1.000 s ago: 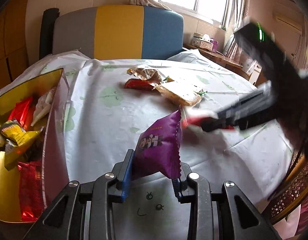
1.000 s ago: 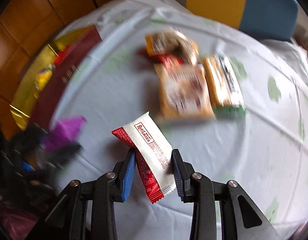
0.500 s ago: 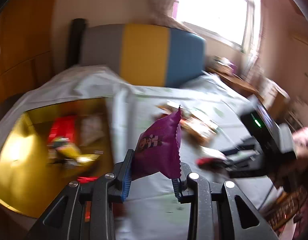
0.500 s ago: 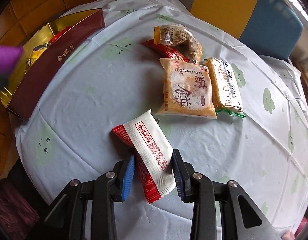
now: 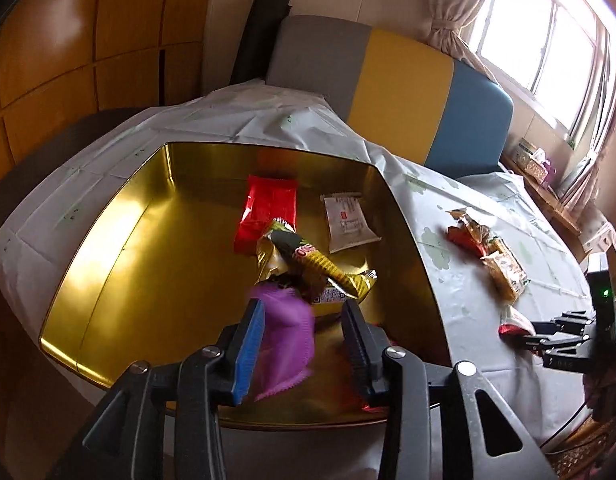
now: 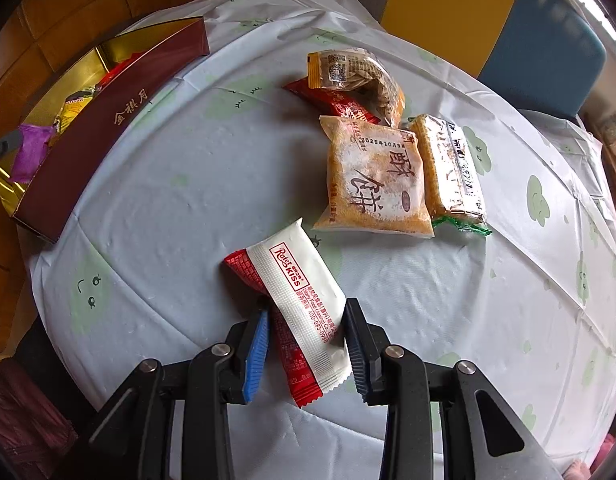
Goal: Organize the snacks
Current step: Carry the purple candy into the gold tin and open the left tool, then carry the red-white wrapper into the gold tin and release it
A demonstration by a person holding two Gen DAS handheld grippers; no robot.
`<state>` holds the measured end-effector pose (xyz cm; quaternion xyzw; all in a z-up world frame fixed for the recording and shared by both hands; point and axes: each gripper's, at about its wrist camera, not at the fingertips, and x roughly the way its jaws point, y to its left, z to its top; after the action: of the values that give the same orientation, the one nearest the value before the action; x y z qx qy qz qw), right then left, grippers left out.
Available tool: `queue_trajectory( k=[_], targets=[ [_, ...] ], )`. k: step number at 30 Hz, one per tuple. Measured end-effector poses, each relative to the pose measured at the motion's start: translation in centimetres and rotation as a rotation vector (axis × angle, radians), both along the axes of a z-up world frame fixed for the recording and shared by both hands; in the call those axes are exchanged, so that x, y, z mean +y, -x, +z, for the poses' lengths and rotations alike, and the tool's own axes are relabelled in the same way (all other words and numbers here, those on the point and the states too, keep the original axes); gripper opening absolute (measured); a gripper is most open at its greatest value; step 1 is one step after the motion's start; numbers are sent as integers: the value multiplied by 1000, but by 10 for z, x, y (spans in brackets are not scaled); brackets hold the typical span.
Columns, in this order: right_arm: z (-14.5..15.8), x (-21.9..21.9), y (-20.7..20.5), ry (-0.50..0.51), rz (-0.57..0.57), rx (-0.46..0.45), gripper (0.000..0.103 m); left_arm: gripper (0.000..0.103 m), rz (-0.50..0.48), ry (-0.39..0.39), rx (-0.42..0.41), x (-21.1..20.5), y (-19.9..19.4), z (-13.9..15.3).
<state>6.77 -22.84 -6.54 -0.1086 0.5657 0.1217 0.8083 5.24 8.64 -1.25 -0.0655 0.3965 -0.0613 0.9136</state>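
The left tongs (image 5: 302, 344) hang over the gold tin (image 5: 108, 280) at the worktop's (image 6: 196, 184) left edge, jaws opening. The purple packet (image 5: 286, 344), blurred, appears to be slipping free between them — released there so it lands among the snacks already in the tin. The right tongs (image 6: 304, 344) are clamped on the red-and-white packet (image 6: 296, 292), pointing steeply down above the worktop's near edge — probably the next item for the tin. Four packets (image 6: 372, 176) remain mid-worktop.

Left gripper (image 5: 304, 344), lower centre of frame: jaws opening, pointed downward. Right gripper (image 6: 306, 344), lower centre: jaws clamped, pointed steeply down.
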Motion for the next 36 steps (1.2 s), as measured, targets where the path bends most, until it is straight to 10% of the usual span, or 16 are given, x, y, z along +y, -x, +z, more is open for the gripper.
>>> queue_trajectory(
  k=[36],
  targets=[
    [0,1,9,18,0,-38,37,41,176,-62,-20,28,23,12]
  ],
)
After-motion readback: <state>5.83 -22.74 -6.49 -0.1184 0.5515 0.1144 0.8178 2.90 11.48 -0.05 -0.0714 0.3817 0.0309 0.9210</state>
